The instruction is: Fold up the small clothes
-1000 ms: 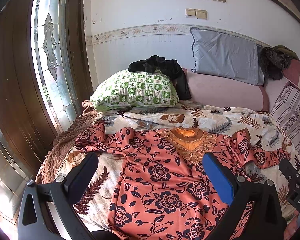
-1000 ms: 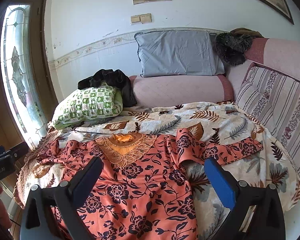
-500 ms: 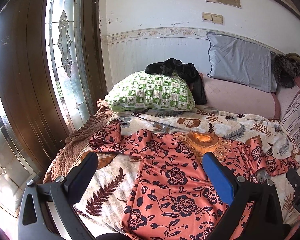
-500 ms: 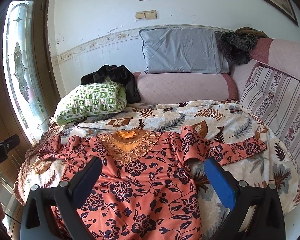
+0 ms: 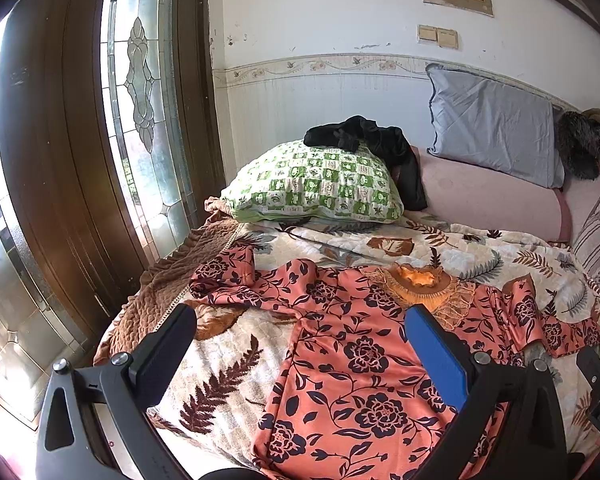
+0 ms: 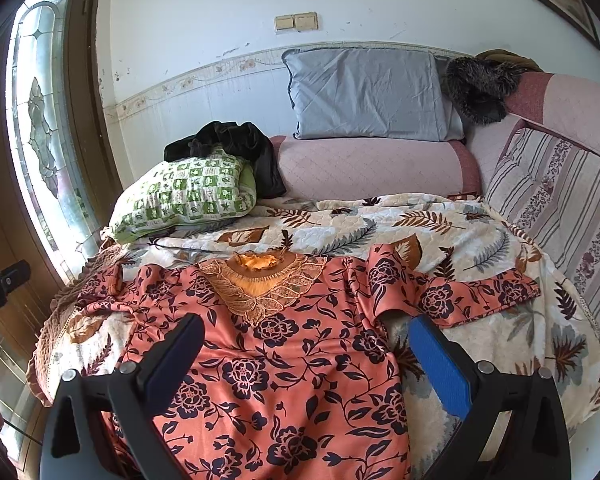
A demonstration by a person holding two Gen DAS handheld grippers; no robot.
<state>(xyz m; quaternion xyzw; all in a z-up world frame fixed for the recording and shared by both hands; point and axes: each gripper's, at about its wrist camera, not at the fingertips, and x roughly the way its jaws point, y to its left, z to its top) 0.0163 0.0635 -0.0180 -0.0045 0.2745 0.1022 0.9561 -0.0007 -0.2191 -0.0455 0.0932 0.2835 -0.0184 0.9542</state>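
A: How are the claws?
B: Left claw (image 5: 300,340) gapes wide, holding nothing; right claw (image 6: 306,344) too, both above the dress (image 6: 284,344).
A: Where's the dress?
B: Spread flat on the bed's leaf quilt (image 6: 440,220), neckline away, one sleeve (image 6: 476,292) stretched right, the other (image 5: 228,276) crumpled left.
A: Behind it?
B: A green pillow (image 6: 184,196), black cloth (image 6: 236,140) on top, a grey pillow (image 6: 368,92) by the wall.

Both views are aimed low across the bed (image 5: 480,248) toward the wall; the dress (image 6: 284,364) is shared, near.
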